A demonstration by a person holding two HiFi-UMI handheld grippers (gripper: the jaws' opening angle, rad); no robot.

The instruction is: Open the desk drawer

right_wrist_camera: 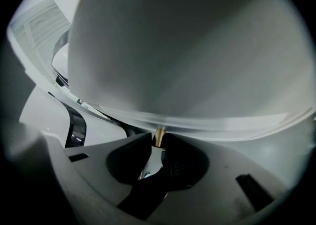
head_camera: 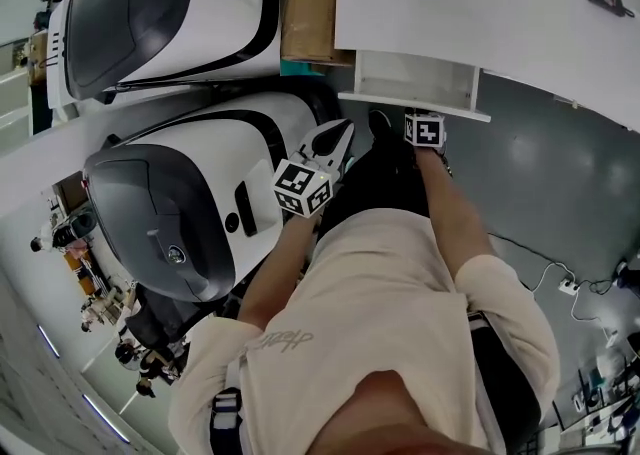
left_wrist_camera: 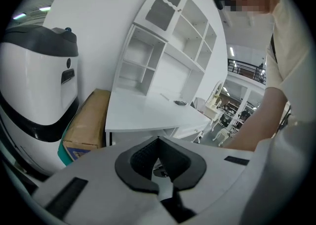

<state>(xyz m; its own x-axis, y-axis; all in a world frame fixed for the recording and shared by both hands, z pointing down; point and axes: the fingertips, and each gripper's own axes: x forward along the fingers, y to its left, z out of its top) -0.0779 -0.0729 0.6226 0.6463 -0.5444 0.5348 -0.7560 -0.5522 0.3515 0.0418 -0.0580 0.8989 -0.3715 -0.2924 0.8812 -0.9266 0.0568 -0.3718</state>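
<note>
The white desk drawer (head_camera: 420,106) is seen pulled out from under the front edge of the white desk top (head_camera: 470,3). The right gripper (right_wrist_camera: 158,142) is clamped on a small brass-coloured knob (right_wrist_camera: 159,134) below the drawer's white front. The left gripper (left_wrist_camera: 158,142) is held near the drawer's left corner, apart from it, with its jaws together and nothing between them.

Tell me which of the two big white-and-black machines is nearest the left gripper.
The lower machine in the head view, right beside the left gripper; the upper machine lies farther off, alongside the cardboard box.
</note>
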